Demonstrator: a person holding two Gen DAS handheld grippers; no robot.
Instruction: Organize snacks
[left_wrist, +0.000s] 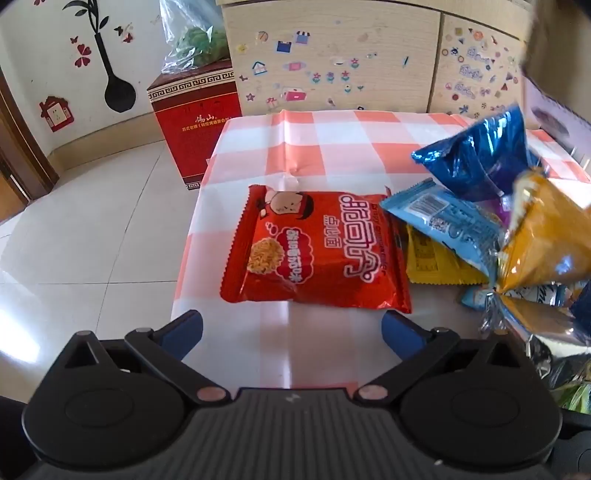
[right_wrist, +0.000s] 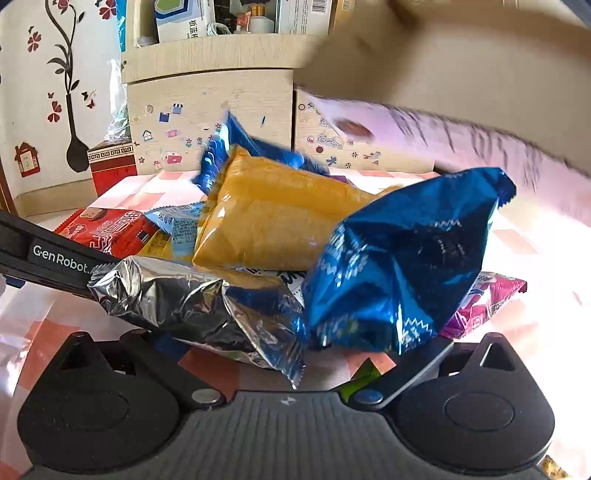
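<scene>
The red noodle packet is lying flat near the bench's left edge — long axis crosswise, just ahead of the left gripper, being held wide open; the right gripper, likewise spread and empty, is being crowded by the snack pile.

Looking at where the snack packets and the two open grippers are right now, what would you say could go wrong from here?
1. The red noodle packet lies near the table's left edge; a nudge from the open left gripper could slide it off.
2. The yellow bag and blue bag look blurred, possibly tumbling onto the pile, and may crowd the right gripper.
</scene>
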